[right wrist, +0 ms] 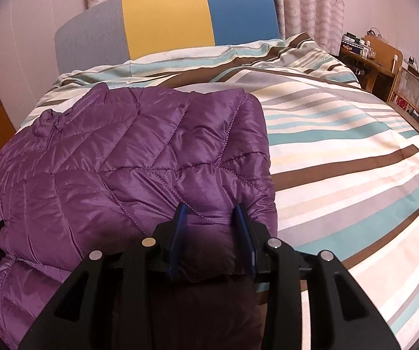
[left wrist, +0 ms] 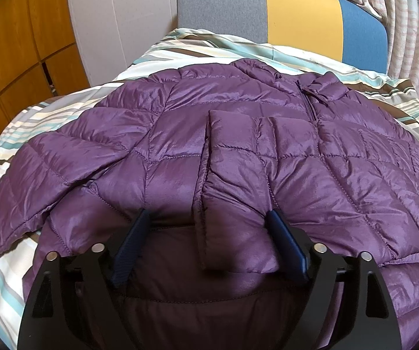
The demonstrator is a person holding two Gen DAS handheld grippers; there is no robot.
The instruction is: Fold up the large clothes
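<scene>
A purple quilted puffer jacket (left wrist: 238,134) lies on the striped bed, collar toward the headboard, one sleeve folded across its front and the other spread out to the left. My left gripper (left wrist: 208,218) is open, its blue fingers straddling the folded sleeve's cuff at the near hem. In the right wrist view the jacket (right wrist: 139,151) fills the left half. My right gripper (right wrist: 211,210) has its jaws partly closed around a puffy fold at the jacket's near right corner, pads pressing the fabric.
The striped duvet (right wrist: 340,151) covers the bed. A grey, yellow and blue headboard (right wrist: 165,23) stands at the far end. A wooden wardrobe (left wrist: 14,52) is at the left. A wooden desk and chair (right wrist: 399,81) stand to the right of the bed.
</scene>
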